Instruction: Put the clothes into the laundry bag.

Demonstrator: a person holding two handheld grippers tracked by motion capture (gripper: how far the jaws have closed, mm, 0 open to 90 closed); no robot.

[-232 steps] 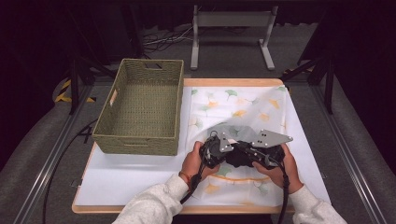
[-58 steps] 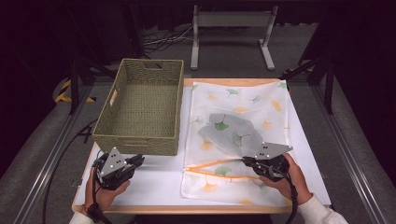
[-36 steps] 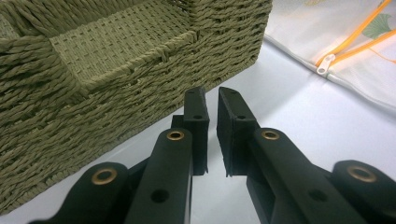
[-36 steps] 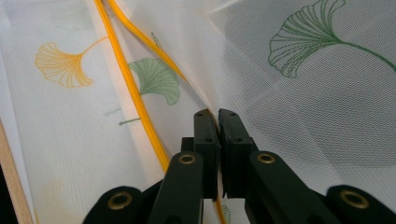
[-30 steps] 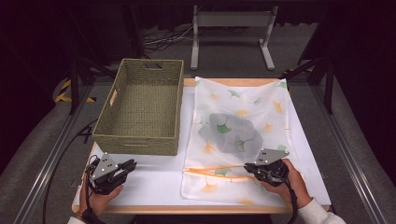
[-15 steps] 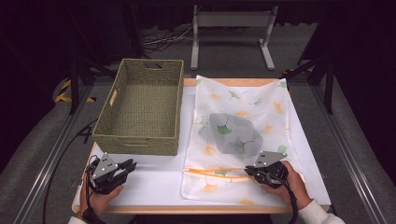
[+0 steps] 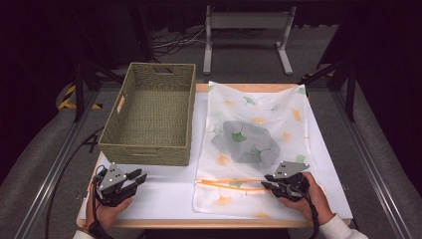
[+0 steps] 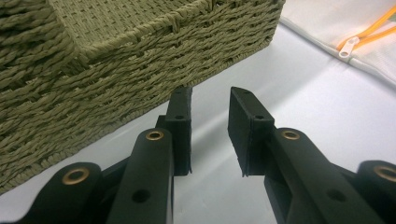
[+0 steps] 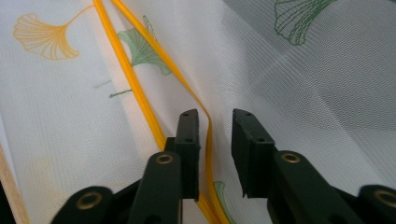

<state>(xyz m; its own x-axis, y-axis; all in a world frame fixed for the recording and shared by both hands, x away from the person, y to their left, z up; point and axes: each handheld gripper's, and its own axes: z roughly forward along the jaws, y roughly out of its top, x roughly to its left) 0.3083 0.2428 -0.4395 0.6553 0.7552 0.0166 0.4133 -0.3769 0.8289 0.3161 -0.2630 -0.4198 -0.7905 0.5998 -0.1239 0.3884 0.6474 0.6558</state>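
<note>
Left tongs (image 7: 135, 177): parted, empty, near worktop's (image 7: 164, 199) front-left corner
Right tongs (image 7: 266, 183): parted over mesh bag's (image 7: 254, 109) orange zipper (image 7: 229, 183)
Basket (image 7: 149, 117): worktop's left edge

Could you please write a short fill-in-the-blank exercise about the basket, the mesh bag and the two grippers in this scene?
1. The woven basket holds ____.
2. The mesh bag is printed with green and orange ____.
3. The zipper on the bag is coloured ____.
4. The left gripper has its jaws apart beside the ____.

Missing words: nothing; leaves; orange; basket
</note>
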